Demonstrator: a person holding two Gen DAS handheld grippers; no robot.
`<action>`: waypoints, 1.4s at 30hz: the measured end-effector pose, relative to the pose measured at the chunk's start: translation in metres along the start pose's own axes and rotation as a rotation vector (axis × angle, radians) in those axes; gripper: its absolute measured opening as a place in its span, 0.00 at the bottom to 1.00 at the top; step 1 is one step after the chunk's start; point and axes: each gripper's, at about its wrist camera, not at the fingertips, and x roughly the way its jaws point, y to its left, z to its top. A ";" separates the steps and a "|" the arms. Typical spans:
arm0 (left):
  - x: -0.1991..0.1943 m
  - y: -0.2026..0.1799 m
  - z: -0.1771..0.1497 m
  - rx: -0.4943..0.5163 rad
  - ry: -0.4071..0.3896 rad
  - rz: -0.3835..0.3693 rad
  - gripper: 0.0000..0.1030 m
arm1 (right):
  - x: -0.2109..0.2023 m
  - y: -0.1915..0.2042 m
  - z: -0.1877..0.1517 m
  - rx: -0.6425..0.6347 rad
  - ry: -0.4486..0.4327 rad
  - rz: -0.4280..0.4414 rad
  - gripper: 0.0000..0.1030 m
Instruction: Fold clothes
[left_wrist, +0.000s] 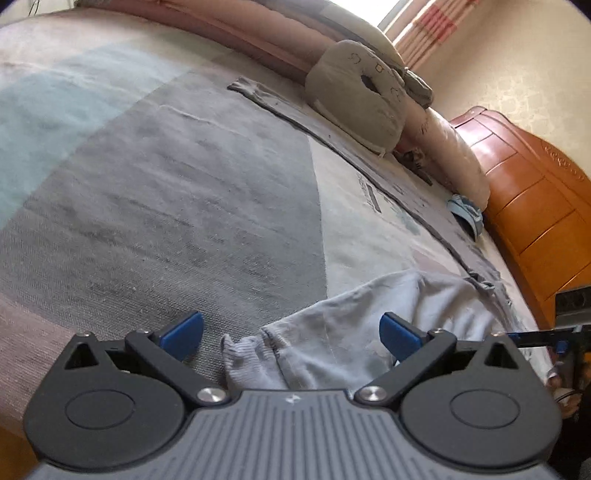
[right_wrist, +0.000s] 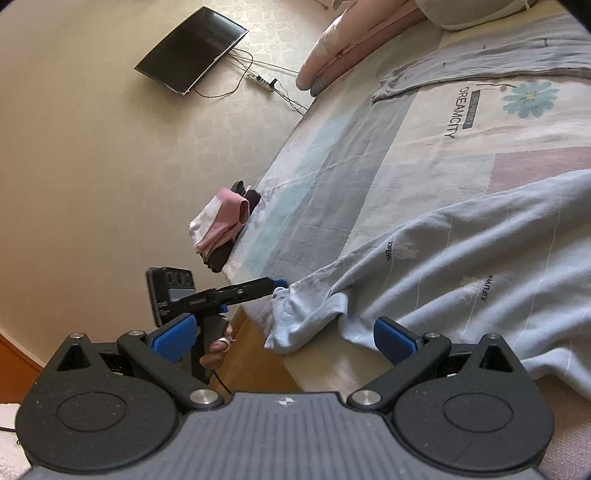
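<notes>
Pale-blue garment (right_wrist: 461, 258) spread on bed (left_wrist: 166, 184); L gripper (left_wrist: 291, 334) & R gripper (right_wrist: 284, 336) jaws released, straddling cuff/hem; prob. pre-grasp, needs pinch.

The bed sheet (right_wrist: 461, 147) carries the word "DREAMCITY" in dark capitals, printed beside a small dark bar whose lettering is too small to read, next to a blue flower (right_wrist: 530, 99). The pale blue garment (right_wrist: 480, 258) repeats the word "XIFUWA" in small dark letters, seen twice, each beside a faint white figure. In the left wrist view the sheet's print is too blurred to read.
</notes>
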 end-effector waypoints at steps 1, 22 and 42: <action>0.000 -0.002 0.000 0.008 0.007 0.011 0.99 | -0.001 0.000 -0.001 0.004 -0.005 0.005 1.00; 0.021 -0.145 -0.078 0.942 0.016 0.377 0.99 | 0.034 0.034 -0.019 -0.293 0.073 -0.321 1.00; 0.036 -0.138 -0.112 1.347 -0.051 0.810 0.99 | 0.005 0.017 -0.024 -0.215 0.008 -0.330 1.00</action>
